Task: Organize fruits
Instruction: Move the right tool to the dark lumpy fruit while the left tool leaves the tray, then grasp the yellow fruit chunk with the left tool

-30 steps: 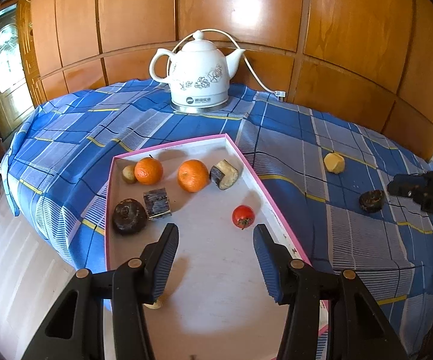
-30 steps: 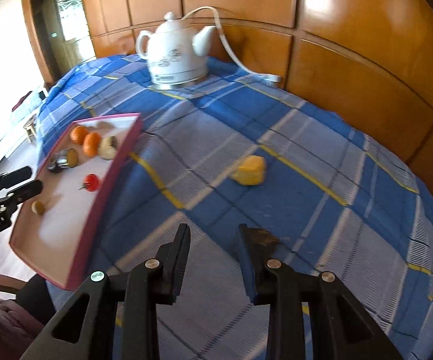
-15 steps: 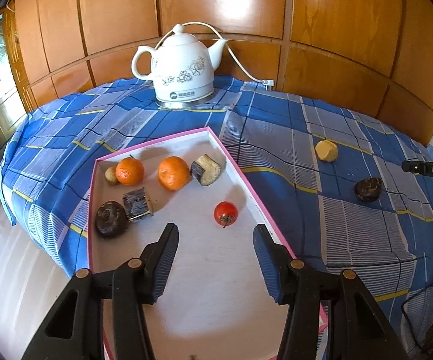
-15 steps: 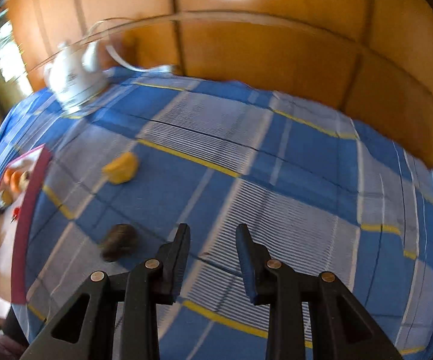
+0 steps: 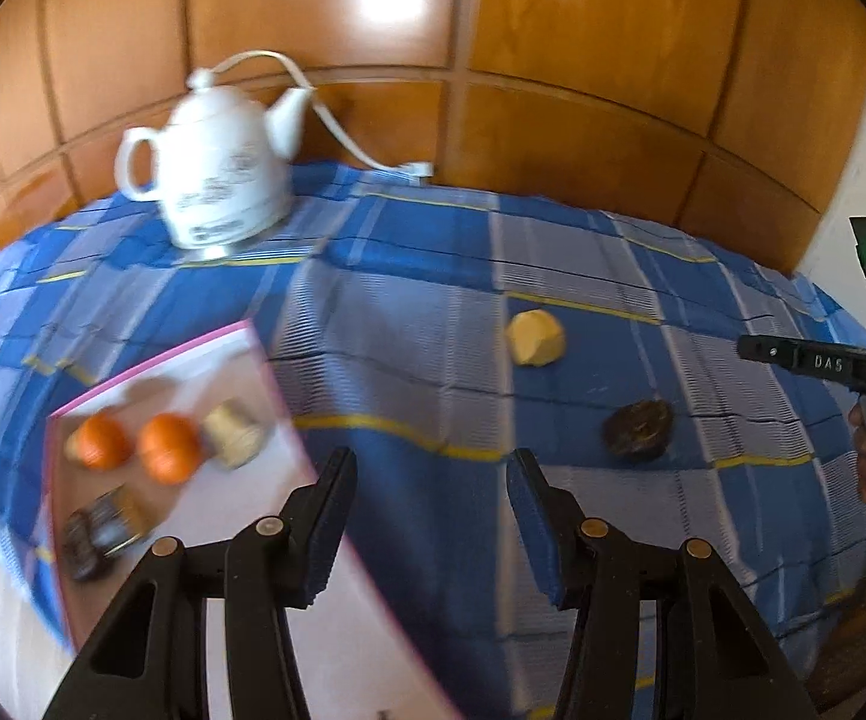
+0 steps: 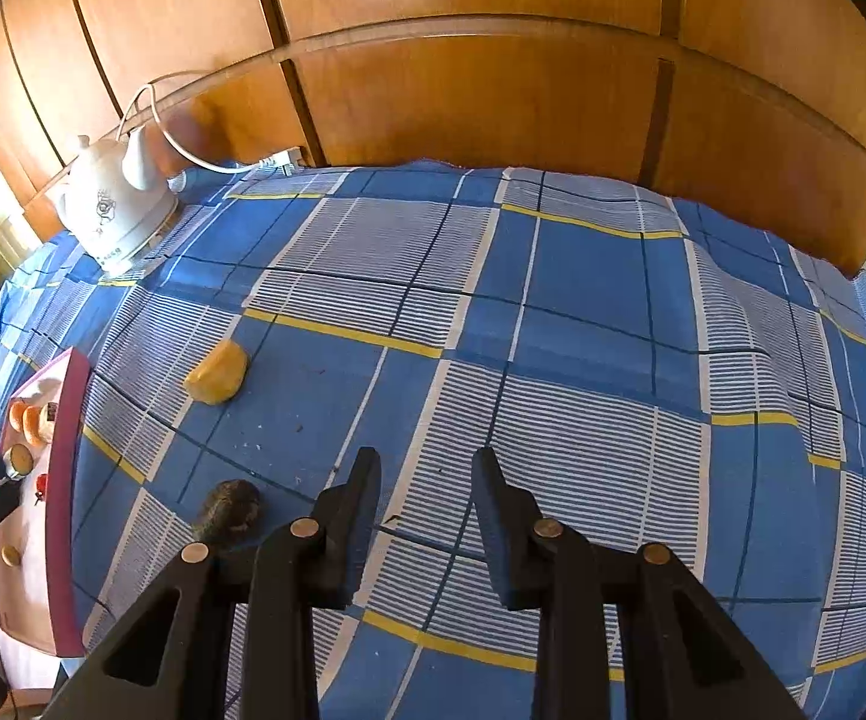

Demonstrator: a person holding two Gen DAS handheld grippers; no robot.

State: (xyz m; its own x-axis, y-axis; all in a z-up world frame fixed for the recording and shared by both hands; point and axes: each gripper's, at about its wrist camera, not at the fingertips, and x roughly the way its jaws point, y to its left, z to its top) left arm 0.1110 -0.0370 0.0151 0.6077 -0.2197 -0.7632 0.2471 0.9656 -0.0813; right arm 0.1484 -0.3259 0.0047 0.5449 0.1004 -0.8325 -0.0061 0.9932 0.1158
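Left gripper [image 5: 427, 483] parted, nothing between the jaws, over blue checked cloth [image 5: 409, 324] on the table. Pink-rimmed tray [image 5: 265, 372] of oranges [image 5: 168, 447] just to its left; yellow fruit [image 5: 535, 338] and dark fruit [image 5: 639, 427] ahead to its right. Right gripper [image 6: 427, 483] narrowly parted, empty; dark fruit [image 6: 228, 510] just left of it, yellow fruit [image 6: 217, 373] farther ahead-left. White kettle [image 6: 112, 204] far off.

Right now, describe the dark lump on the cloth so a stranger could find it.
Start at the blue checked tablecloth, right of the pink-rimmed white tray. Two loose pieces lie there; the dark brown wrinkled lump sits nearer the camera than the pale yellow chunk.
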